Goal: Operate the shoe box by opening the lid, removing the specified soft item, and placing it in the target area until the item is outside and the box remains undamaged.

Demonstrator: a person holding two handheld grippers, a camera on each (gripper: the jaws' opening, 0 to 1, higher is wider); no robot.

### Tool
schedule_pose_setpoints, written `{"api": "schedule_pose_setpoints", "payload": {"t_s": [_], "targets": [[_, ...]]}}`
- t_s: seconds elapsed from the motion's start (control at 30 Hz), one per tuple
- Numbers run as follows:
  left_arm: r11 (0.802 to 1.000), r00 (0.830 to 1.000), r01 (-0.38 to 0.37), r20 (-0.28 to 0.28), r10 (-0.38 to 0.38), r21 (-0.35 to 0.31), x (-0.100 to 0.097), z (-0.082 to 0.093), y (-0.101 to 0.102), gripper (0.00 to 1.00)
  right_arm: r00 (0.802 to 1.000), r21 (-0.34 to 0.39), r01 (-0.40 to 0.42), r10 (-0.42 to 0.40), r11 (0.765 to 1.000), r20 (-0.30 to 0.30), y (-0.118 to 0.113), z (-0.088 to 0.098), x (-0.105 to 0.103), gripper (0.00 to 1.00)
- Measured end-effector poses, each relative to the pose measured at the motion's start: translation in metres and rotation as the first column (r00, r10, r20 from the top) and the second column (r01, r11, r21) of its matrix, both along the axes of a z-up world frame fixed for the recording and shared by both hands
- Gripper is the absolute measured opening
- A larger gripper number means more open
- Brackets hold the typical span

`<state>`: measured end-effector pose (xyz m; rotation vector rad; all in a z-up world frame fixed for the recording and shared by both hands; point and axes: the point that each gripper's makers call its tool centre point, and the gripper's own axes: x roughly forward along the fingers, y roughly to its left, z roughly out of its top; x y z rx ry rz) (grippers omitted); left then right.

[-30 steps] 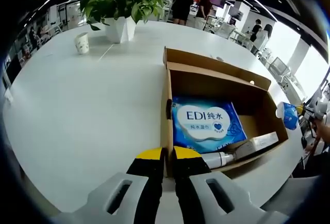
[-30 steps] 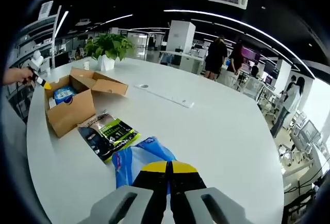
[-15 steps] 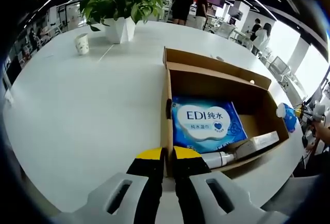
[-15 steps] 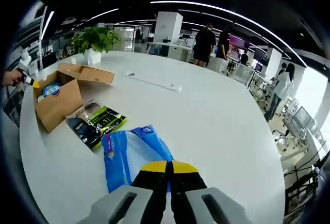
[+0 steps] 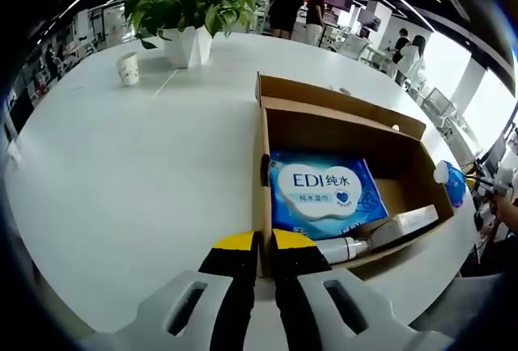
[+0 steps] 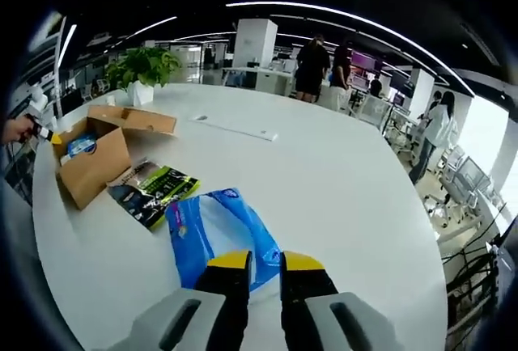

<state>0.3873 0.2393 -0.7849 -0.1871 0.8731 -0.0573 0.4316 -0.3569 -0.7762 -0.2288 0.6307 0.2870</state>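
Observation:
The open cardboard shoe box [image 5: 402, 128] lies on the white table with its lid flap folded back. Inside it are a blue EDI wet-wipe pack [image 5: 324, 191] and a white tube [image 5: 344, 248] by the near wall. My left gripper [image 5: 263, 242] is shut on the box's near side wall. The same box [image 6: 91, 169] sits far left in the right gripper view, with the left gripper [image 6: 44, 131] at its edge. A soft blue pack [image 6: 243, 222] lies flat on the table just past my right gripper [image 6: 265, 260], whose jaws stand open and apart from it.
A green-and-black pouch [image 6: 158, 192] lies between the box and the blue pack. A potted plant [image 5: 190, 7] and a paper cup [image 5: 128, 67] stand at the far side. A thin white strip [image 6: 235, 128] lies mid-table. People stand beyond the table [image 6: 356, 189].
My right gripper was shut on the blue pack; its jaws have now parted and the pack rests on the table. The left gripper and the box have not moved.

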Motion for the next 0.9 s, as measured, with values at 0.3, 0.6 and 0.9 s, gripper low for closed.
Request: {"api": "schedule_pose_setpoints", "payload": {"t_s": [0.3, 0.6, 0.9], "targets": [[1.000, 1.000, -0.002, 0.001, 0.002, -0.008, -0.001, 0.000, -0.001, 0.04, 0.999, 0.021, 0.048, -0.048, 0.999, -0.020, 0.001, -0.004, -0.023, 0.24], [1.000, 1.000, -0.004, 0.003, 0.004, -0.014, -0.002, 0.000, -0.001, 0.04, 0.996, 0.069, 0.061, -0.055, 0.996, -0.076, 0.012, -0.026, -0.037, 0.36], [1.000, 1.000, -0.006, 0.005, 0.006, -0.022, -0.002, 0.001, -0.001, 0.05, 0.994, -0.005, -0.029, 0.029, 1.000, -0.108, 0.023, -0.050, -0.039, 0.43]]}}
